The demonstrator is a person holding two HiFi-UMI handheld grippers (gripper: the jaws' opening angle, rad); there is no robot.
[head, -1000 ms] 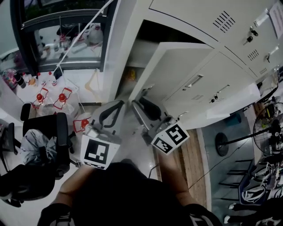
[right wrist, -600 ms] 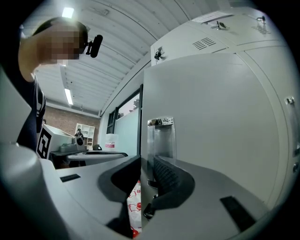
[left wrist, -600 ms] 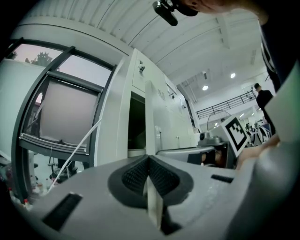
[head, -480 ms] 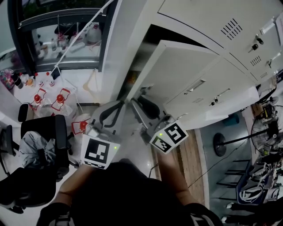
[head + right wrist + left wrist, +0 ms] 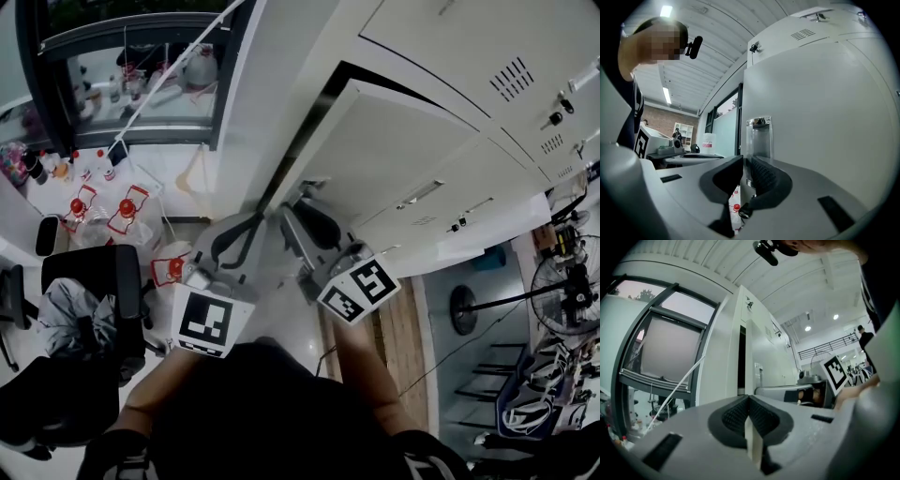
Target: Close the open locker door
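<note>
Door-edge [image 5: 746, 101] perhaps between closing right tongs [image 5: 743, 164]

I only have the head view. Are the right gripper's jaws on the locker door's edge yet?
Observer: In the right gripper view, the right gripper jaws are closing, with a narrow gap between them. The locker door edge runs down into that gap; contact is unclear.
Operator: Anything on the door face there?
Observer: A clear plastic holder, just above the jaws.
Operator: And the left gripper?
Observer: The left gripper jaws are together, nothing between them.
</note>
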